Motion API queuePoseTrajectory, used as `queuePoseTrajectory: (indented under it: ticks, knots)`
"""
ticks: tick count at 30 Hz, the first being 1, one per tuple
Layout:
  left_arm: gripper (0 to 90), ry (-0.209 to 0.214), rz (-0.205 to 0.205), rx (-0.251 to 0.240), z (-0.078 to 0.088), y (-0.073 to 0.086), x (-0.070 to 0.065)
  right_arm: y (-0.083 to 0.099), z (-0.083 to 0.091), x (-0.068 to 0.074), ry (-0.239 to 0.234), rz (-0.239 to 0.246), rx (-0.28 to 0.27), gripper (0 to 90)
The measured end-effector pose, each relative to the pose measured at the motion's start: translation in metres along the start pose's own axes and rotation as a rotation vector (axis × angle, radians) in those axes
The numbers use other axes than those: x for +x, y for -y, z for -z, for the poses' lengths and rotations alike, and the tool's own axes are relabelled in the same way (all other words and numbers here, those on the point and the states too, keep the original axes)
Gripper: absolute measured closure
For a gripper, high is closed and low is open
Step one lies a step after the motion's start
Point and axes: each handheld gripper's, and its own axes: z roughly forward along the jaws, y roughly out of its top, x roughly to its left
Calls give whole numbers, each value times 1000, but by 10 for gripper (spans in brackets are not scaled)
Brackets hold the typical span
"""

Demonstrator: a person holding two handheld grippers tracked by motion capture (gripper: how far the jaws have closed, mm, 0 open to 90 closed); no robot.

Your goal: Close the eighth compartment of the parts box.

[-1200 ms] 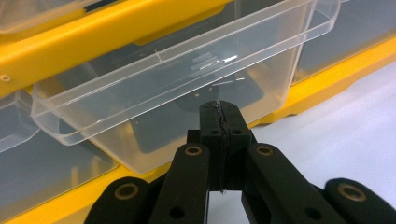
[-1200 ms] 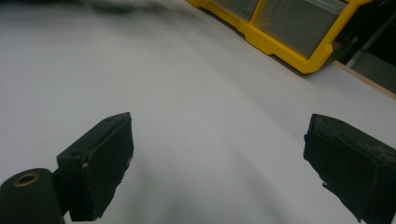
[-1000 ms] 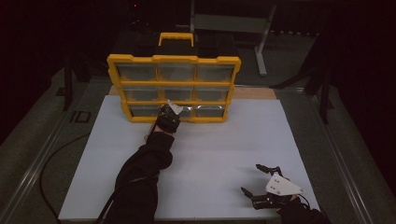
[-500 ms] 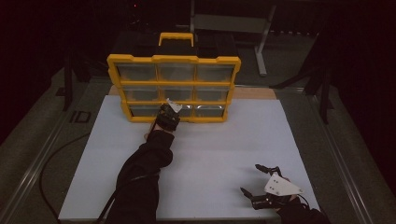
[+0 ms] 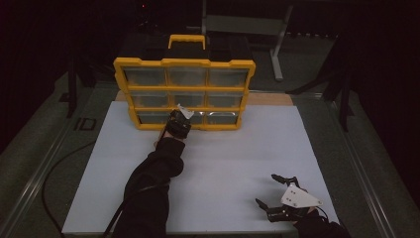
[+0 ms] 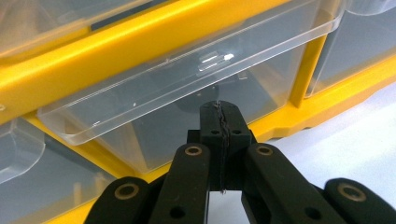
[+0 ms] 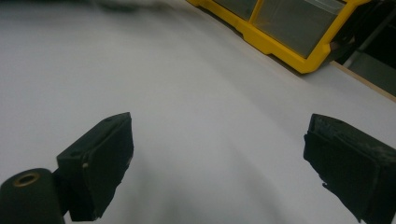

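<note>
Left tongs [image 6: 220,122] squeezed shut, empty, at clear drawer [image 6: 187,84] of yellow box [image 5: 184,94]; right tongs [image 7: 217,163] wide open, empty, over bench [image 5: 223,163]

White board [image 5: 218,163] across a wooden tabletop [image 5: 270,98], wood exposed as a strip at the far edge. Yellow drawer organizer [image 5: 184,91] standing upright at the far end of the board, clear drawers facing forward, base touching the white surface. Right gripper [image 5: 275,194] low at the near right corner, whether resting on it unclear.
</note>
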Motion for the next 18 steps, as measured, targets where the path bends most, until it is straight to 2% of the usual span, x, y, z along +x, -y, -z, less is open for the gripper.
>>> queuePoseTrajectory:
  ticks: [6,11,13,14,15,18]
  knots:
    - [892,2,-8,8,0,0,-1,0,0,0,0,1,1,85]
    - [890,16,35,10,4,1,0,0,0,0,-1,-2,2,85]
    - [889,16,35,10,4,1,0,0,0,0,0,-2,3,85]
    - [888,42,57,11,7,4,2,0,0,0,1,-2,2,85]
    - [877,51,56,21,7,5,3,0,0,0,1,-4,1,85]
    - [832,43,50,17,9,8,1,0,0,1,0,-4,2,85]
